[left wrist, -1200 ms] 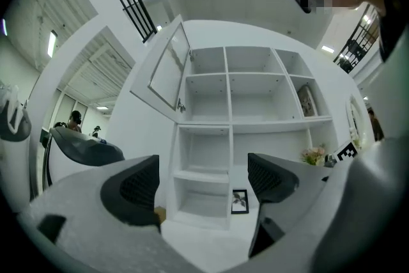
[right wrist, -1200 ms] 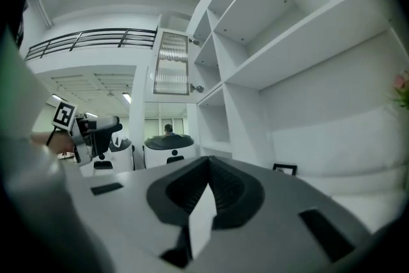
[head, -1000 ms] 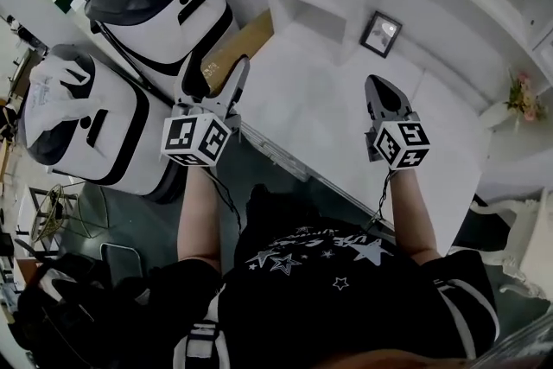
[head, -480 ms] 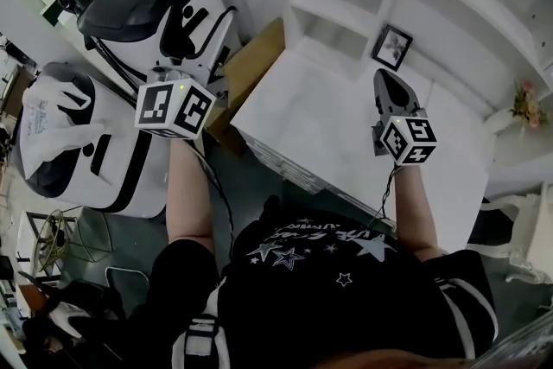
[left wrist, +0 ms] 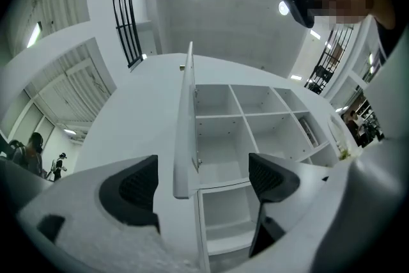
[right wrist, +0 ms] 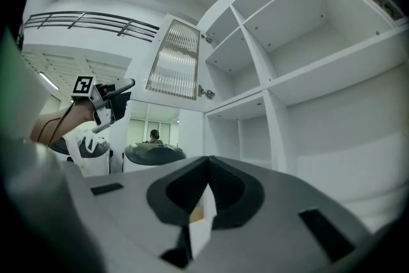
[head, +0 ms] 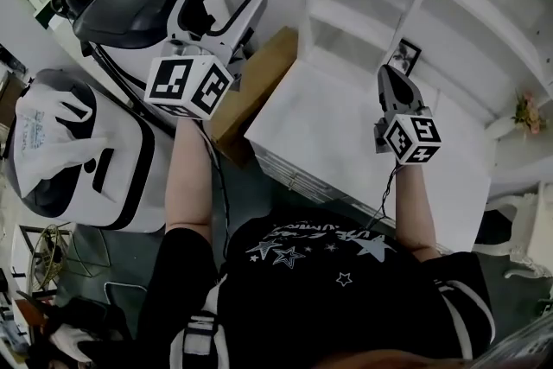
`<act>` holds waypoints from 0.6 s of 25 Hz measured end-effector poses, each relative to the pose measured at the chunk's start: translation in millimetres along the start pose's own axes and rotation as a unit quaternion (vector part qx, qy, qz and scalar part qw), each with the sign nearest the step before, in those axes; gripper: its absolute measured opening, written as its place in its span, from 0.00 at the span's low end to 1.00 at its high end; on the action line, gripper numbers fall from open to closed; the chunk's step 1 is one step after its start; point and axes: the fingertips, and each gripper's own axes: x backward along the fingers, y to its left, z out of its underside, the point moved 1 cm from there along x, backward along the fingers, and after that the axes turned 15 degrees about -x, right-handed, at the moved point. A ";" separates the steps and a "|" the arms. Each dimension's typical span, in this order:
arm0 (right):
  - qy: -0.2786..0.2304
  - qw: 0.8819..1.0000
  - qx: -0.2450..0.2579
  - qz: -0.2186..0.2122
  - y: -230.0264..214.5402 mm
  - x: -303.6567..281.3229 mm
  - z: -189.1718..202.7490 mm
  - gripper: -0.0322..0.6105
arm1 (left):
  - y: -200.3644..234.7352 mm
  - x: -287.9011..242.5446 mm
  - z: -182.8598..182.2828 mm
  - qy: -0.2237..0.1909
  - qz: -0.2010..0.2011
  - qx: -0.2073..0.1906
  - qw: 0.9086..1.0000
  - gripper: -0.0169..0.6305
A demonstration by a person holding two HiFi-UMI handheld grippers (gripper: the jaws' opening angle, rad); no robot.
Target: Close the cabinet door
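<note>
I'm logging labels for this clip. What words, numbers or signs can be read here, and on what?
On the black shirt: upside-down lettering above stars, too blurred to read.
On the white plastic bag: print too small to read.
On the left tool's cube and the right tool's cube: square markers, no words.

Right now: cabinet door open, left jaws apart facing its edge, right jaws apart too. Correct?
One thing is wrong: the right gripper has its jaws together with nothing between them, as the right gripper view shows. The rest holds: the door is open, and the left gripper has its jaws apart, facing the door's edge.
</note>
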 end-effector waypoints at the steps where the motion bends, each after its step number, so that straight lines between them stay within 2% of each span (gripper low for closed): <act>1: -0.002 1.000 0.000 0.003 2.7 -2.9 0.8 0.06 | 0.1 -2.5 -1.2 -0.006 0.011 0.002 1.000 0.71; 5: -0.010 1.000 0.002 0.012 9.8 -9.5 -1.1 0.06 | -10.2 -10.6 -12.0 -0.025 0.062 0.006 0.998 0.71; 8: -0.015 1.000 0.004 0.018 11.1 -11.6 -6.3 0.06 | -13.3 -9.8 -17.6 -0.024 0.075 0.019 0.997 0.70; 11: -0.015 1.000 0.004 0.024 9.6 -11.5 -9.1 0.06 | -20.3 -9.4 -19.8 -0.018 0.091 0.021 0.995 0.61; 15: -0.017 1.000 0.002 0.024 7.3 -7.7 -11.8 0.06 | -35.8 -11.4 -24.8 -0.019 0.095 0.025 0.995 0.54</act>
